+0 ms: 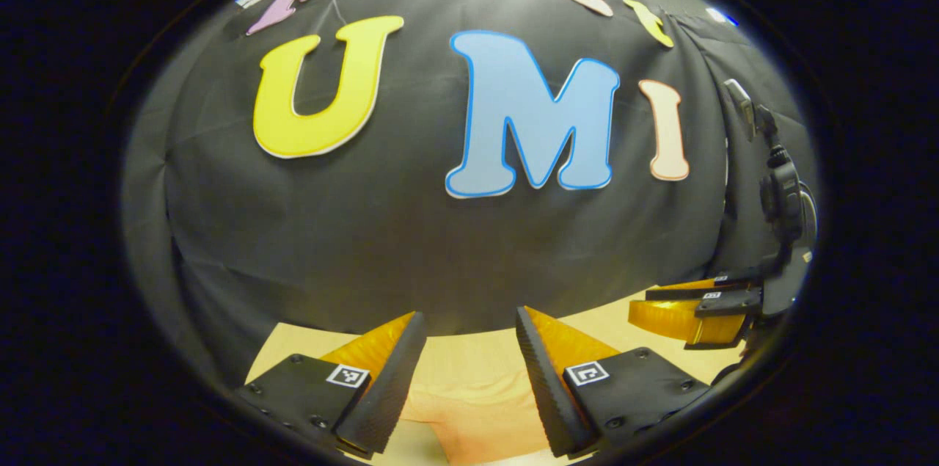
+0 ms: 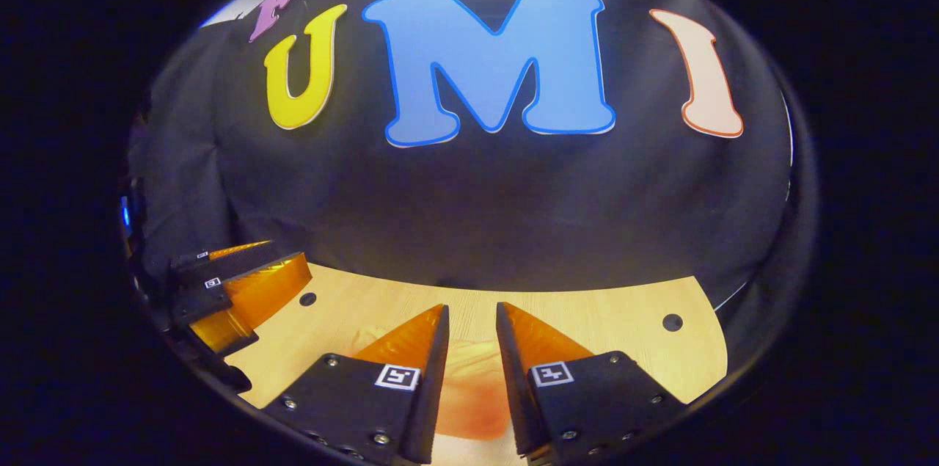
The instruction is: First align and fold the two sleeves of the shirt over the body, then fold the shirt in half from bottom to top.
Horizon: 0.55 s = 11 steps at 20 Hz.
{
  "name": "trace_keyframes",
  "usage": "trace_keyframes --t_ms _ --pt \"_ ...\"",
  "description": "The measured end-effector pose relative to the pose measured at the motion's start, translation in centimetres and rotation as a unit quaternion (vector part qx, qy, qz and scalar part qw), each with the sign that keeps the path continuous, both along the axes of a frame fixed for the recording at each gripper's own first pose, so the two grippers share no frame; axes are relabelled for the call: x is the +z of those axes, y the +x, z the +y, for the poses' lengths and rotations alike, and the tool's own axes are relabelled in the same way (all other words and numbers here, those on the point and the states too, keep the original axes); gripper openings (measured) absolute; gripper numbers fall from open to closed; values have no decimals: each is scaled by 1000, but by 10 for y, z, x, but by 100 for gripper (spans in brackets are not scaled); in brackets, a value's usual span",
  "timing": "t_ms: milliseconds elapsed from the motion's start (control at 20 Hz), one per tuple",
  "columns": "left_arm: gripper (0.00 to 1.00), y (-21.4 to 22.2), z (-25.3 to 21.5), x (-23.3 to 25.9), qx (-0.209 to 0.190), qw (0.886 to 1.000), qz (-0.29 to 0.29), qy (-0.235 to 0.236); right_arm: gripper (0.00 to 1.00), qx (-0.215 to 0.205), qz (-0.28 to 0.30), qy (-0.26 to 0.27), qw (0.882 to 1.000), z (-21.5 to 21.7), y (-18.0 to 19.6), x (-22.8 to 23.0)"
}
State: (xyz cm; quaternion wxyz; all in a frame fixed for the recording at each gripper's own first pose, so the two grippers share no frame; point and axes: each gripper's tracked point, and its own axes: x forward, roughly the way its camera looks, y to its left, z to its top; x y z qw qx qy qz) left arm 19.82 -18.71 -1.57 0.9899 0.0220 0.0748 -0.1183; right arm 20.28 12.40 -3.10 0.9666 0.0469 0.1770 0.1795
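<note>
A peach-orange shirt point(image 1: 477, 414) lies on the light wooden table point(image 1: 308, 345), below and between the fingers of my left gripper point(image 1: 469, 319). That gripper hovers above the cloth, open wide, with nothing between its fingers. In the right gripper view the shirt point(image 2: 473, 385) shows through the narrow gap of my right gripper point(image 2: 471, 308), whose fingers stand a little apart and hold nothing. Each gripper also appears in the other's view: the right gripper point(image 1: 689, 312) at the far right, the left gripper point(image 2: 242, 290) at the far left. Most of the shirt is hidden below the frames.
The black cloth wall point(image 2: 469, 216) rises close behind the table's far edge. Two small dark holes point(image 2: 673, 321) mark the tabletop point(image 2: 601, 319). A dark stand with cables point(image 1: 781, 194) is at the right edge of the left gripper view.
</note>
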Motion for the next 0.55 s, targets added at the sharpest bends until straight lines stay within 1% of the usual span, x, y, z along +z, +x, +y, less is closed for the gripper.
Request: trace_keyframes --t_ms 100,150,200,250,300,400,450,500,550 --pt "82 -28 -2 15 -1 1000 -4 -8 41 3 -20 1 1000 -4 -21 23" --pt "84 -48 -2 24 1 1000 -2 -14 41 6 -35 2 999 -7 -37 39" --pt "80 -67 -4 34 0 1000 -2 -28 41 7 -51 3 999 -9 -52 53" --pt "80 -81 -3 42 0 999 -5 -38 41 8 -62 4 998 -11 -64 63" --pt "82 -103 2 55 3 999 -13 -48 41 10 -80 6 997 -14 -86 76" --pt "81 -134 10 71 9 999 -31 -44 41 11 -95 15 995 -18 -113 92" --pt "80 -151 15 79 12 998 -41 -37 41 11 -99 26 995 -17 -131 91" --pt "80 -163 17 84 14 998 -47 -33 41 11 -101 35 994 -18 -143 94" --pt "82 -175 20 86 17 998 -49 -32 41 9 -102 42 994 -20 -153 96"
